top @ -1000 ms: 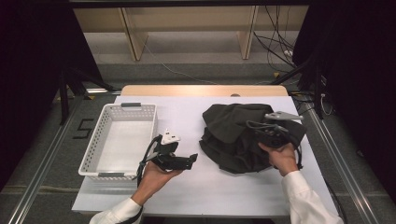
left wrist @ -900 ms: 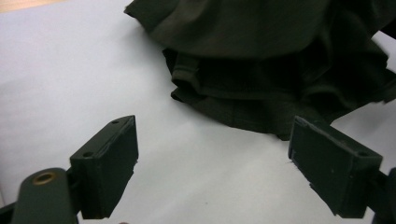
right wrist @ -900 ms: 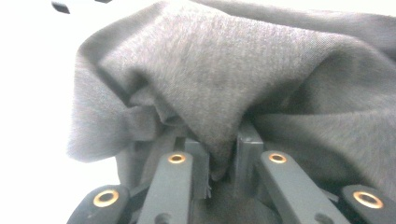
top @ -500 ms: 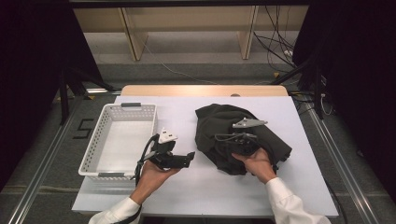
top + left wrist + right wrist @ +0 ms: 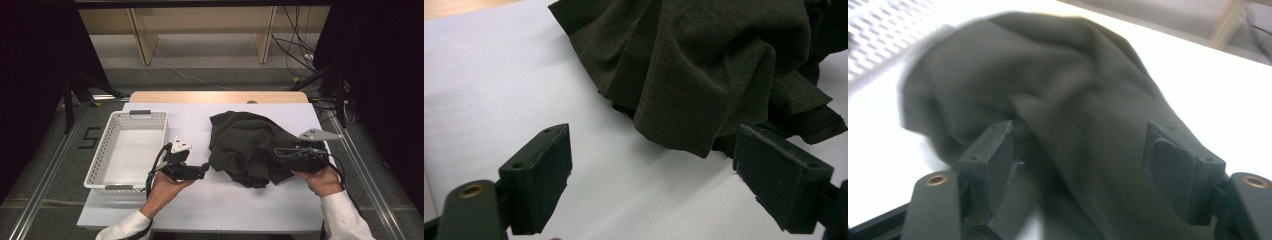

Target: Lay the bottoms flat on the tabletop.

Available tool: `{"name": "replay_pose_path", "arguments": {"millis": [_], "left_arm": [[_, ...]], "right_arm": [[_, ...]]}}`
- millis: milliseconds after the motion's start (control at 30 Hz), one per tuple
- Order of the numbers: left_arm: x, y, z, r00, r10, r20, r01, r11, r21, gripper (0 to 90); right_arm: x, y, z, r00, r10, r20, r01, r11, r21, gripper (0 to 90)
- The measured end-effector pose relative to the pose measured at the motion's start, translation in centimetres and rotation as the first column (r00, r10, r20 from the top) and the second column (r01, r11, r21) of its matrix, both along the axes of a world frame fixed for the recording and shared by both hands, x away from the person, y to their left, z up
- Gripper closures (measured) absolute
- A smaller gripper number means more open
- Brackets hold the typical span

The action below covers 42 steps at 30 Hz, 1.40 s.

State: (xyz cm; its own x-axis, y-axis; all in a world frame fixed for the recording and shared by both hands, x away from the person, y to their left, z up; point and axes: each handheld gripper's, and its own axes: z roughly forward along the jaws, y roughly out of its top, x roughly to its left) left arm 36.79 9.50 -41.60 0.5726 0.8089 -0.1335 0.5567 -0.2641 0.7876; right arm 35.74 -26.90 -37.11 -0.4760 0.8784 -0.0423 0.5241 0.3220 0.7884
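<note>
- On the white table top (image 5: pixel 215 205), right of centre, lies the task's thing: a dark olive-grey garment of thin woven cloth (image 5: pixel 247 147), crumpled into a loose mound with many folds.
- In the left gripper view the same garment (image 5: pixel 704 65) shows a stitched hem at its near edge, hanging in soft pleats with one flap lifted a little off the table; that suggests a light, limp fabric that will sag and trail rather than keep any shape.
- It looks neither fragile nor slippery, so a firm pinch should do no harm; the risk is rather of catching a single layer and having the rest unfold and drag.
- A good hold, I judge, is the doubled hem or a thick ridge of bunched folds, taken deep between the pads, with the second gripper gathering the far side so that the mound lifts as one.
- The right gripper (image 5: pixel 280 152) rests against the garment's right edge; its jaws have just been opening and now stand wide apart, with a ridge of cloth (image 5: pixel 1083 150) between them but unpressed, so the cloth lies free.
- The left gripper (image 5: pixel 206 167) hovers just left of the garment, jaws spread, nothing between them, the hem close ahead.
- Farther left stands a white perforated plastic basket (image 5: pixel 102 160), well apart from the cloth.
</note>
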Motion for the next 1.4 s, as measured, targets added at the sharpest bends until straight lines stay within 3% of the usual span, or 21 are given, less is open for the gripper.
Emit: {"name": "replay_pose_path", "arguments": {"millis": [267,333,467,533,600,633,767,833,967,1100,1200,1300,1400], "left_arm": [[0.0,-0.1,-0.3,1.0000,-0.006,-0.006,0.006,0.9999,0.010,15.5],[0.0,-0.1,-0.4,0.9999,-0.003,-0.012,0.003,1.0000,0.007,15.5],[0.0,-0.2,-0.4,0.9999,-0.008,-0.007,0.008,0.9999,0.014,15.5],[0.0,-0.2,-0.4,0.9999,-0.011,-0.007,0.011,0.9998,0.016,15.5],[0.0,-0.3,-0.5,0.9999,-0.008,-0.013,0.008,0.9998,0.017,15.5],[0.0,-0.3,-0.5,0.9998,-0.008,-0.015,0.008,0.9998,0.015,15.5],[0.0,-0.3,-0.4,0.9999,-0.007,-0.009,0.007,0.9999,0.014,15.5],[0.0,-0.4,-0.3,0.9999,-0.008,-0.007,0.008,0.9999,0.015,15.5],[0.1,-0.3,-0.4,0.9999,-0.006,-0.009,0.006,0.9999,0.014,15.5],[0.0,-0.4,-0.4,0.9999,-0.013,-0.007,0.013,0.9998,0.014,15.5],[0.1,-0.5,-0.5,0.9998,-0.012,-0.012,0.013,0.9998,0.017,15.5],[0.1,-0.5,-0.6,0.9999,-0.014,-0.009,0.014,0.9997,0.021,15.5],[0.3,-0.7,-0.4,0.9999,-0.013,-0.002,0.013,0.9997,0.021,15.5]], "right_arm": [[-0.4,-3.5,-1.9,0.9928,-0.102,-0.063,0.100,0.995,-0.027,23.3],[-0.4,-4.0,-2.3,0.9893,-0.109,-0.097,0.108,0.994,-0.016,20.0],[-0.1,-4.2,-3.9,0.9819,-0.124,-0.144,0.114,0.991,-0.073,16.3],[0.3,-4.5,-4.7,0.9772,-0.133,-0.166,0.122,0.990,-0.071,16.5],[0.6,-4.6,-5.4,0.9729,-0.133,-0.189,0.124,0.991,-0.060,20.9],[0.8,-4.5,-5.8,0.9728,-0.128,-0.193,0.121,0.991,-0.049,29.2],[1.9,-4.3,-6.4,0.9740,-0.150,-0.170,0.141,0.988,-0.061,75.2],[2.5,-4.4,-5.3,0.9761,-0.171,-0.134,0.170,0.985,-0.023,85.3],[3.4,-3.6,-1.8,0.9839,-0.173,-0.044,0.175,0.983,0.046,86.6],[5.2,-1.8,0.5,0.9872,-0.158,0.022,0.156,0.985,0.069,86.8],[6.9,-0.4,1.1,0.9882,-0.151,0.026,0.147,0.982,0.120,86.8],[8.2,1.0,1.0,0.9884,-0.148,0.035,0.144,0.984,0.107,86.7],[8.9,1.2,0.3,0.9873,-0.158,0.017,0.155,0.982,0.111,86.6]]}}
